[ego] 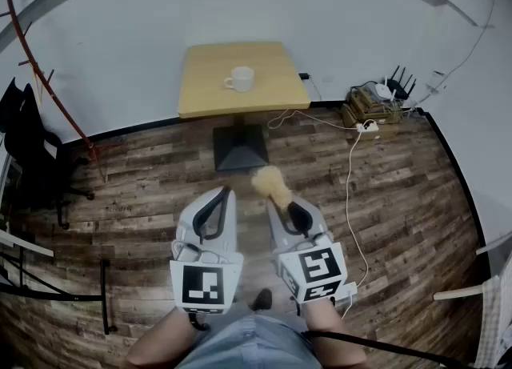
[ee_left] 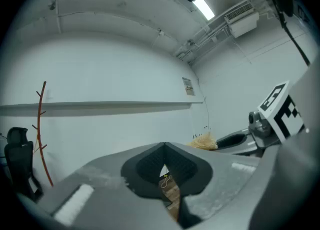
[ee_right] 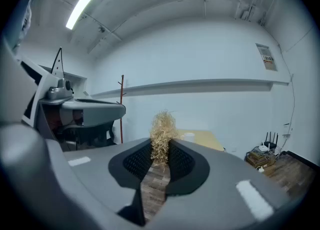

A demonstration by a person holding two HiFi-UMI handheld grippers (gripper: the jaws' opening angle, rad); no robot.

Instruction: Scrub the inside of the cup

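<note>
1. white walls and a wooden plank floor (ego: 144,167) make up the room. we stand well back from the work, with both grippers low over the floor in front of us.
2. a square wooden table (ego: 204,97) on a dark pedestal stands against the far wall, and only the cup sits on it.
3. our left gripper (ee_left: 164,148) has its jaws pressed together with nothing between them. we judge it is free so that it can steady the cup when we get there.
4. our right gripper (ee_right: 161,145) is clamped on the scrubber (ee_right: 162,126). it points forward, toward the table.
5. the white cup (ego: 241,79) stands upright near the middle of the table, its handle toward the table's left edge, well apart from both grippers. its mouth faces up, which suits reaching in from above.
6. the scrubber is a tuft of pale, straw-like fibres. the pads pinch its lower part, so the bushy end sticks out past the tips, and we think that leaves enough of it free to reach inside the cup. no scrubbing has begun, so closing the gap comes first.
</note>
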